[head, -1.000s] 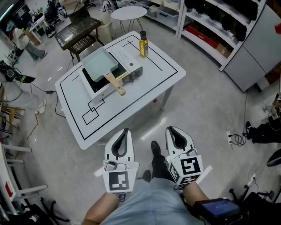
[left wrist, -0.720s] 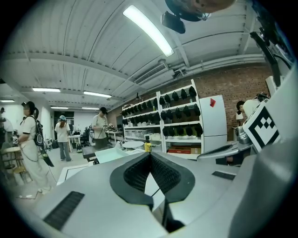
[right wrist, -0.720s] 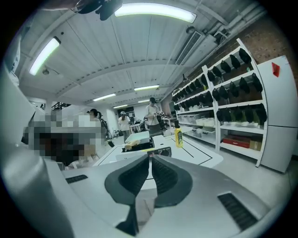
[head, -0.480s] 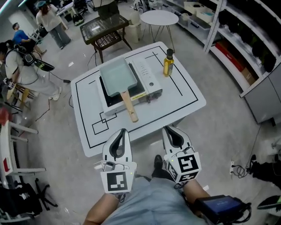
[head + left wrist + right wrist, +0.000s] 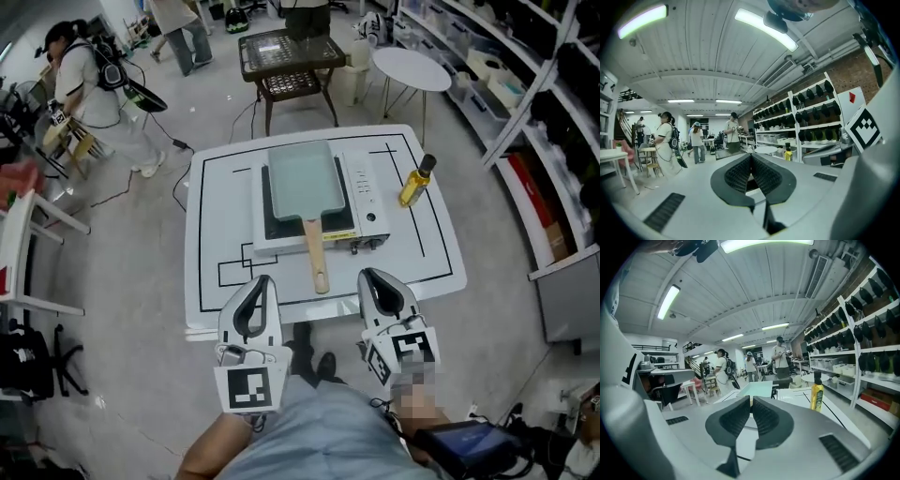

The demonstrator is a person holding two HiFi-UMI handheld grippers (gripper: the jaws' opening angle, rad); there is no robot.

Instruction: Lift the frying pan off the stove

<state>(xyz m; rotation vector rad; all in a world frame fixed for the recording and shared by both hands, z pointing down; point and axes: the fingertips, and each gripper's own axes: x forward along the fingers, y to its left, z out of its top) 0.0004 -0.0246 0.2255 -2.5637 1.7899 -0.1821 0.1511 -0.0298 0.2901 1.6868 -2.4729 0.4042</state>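
Note:
A pale green rectangular frying pan sits on a white portable stove on the white table. Its wooden handle points toward me. My left gripper and right gripper hover side by side over the table's near edge, both shut and empty. The handle's end lies between them, a little farther out. In the right gripper view the pan shows just beyond the shut right gripper. The left gripper points past the table into the room.
A yellow oil bottle stands on the table right of the stove. Beyond the table are a dark cart and a round white table. Shelves line the right wall. People stand at the back left.
The table has swung from the upper left to straight ahead and now sits closer. Both grippers stay shut and now reach the table's near edge, flanking the pan handle.

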